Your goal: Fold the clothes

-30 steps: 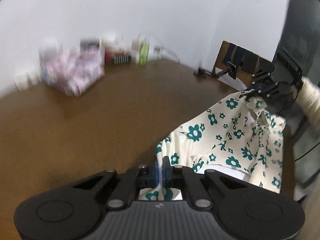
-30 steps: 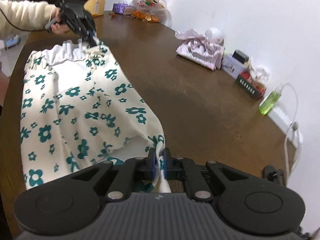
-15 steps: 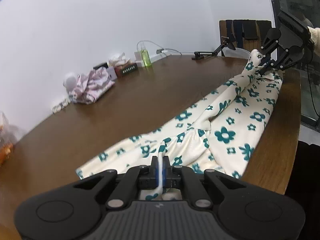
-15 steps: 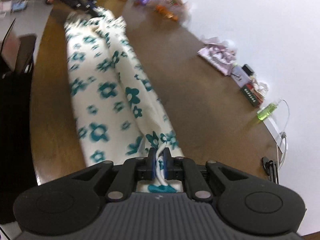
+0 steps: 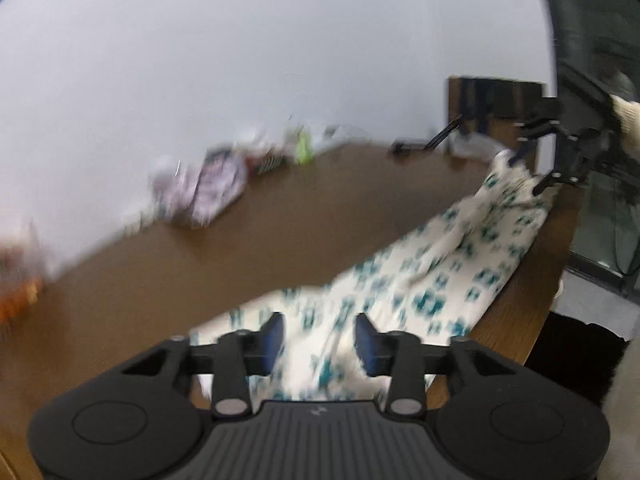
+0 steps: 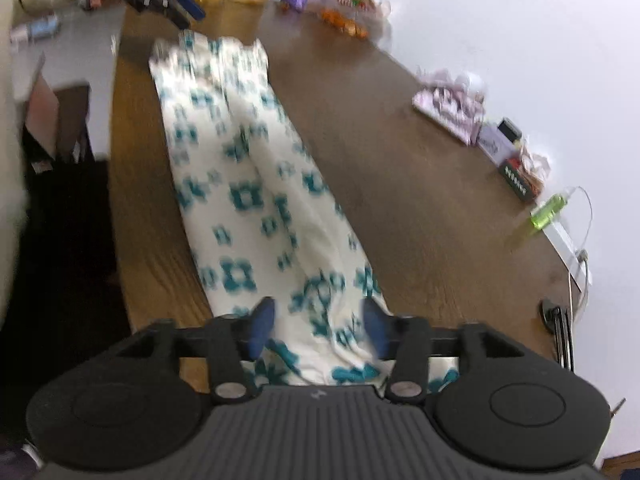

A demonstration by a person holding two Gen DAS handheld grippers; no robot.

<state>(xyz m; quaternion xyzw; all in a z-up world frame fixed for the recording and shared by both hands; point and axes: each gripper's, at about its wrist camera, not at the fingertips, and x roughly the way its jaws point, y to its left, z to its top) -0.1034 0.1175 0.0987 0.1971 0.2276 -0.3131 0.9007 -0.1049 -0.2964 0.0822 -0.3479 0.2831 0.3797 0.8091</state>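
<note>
Seemingly released at both ends, a cream garment printed with teal flowers (image 6: 256, 196) lies stretched lengthwise along the near edge of a brown wooden table (image 6: 400, 184), its fabric blurred by motion in both views. Seen from its own wrist camera, the left gripper (image 5: 319, 334) has its blue-padded jaws spread wide, the cloth running between them without either pad pinching it. Likewise, the right gripper (image 6: 318, 326) stands wide open over the opposite end of the garment, holding nothing. Across the table, the left wrist view shows the right gripper from outside, at the far tip of the cloth, with a cream sleeve (image 5: 628, 114) behind it; whether it touches the fabric there cannot be told. Along the white wall sit a crumpled pink-patterned cloth (image 6: 448, 108), small boxes (image 6: 508, 152), a green bottle (image 6: 546, 212) and a white cable (image 6: 582, 248).
</note>
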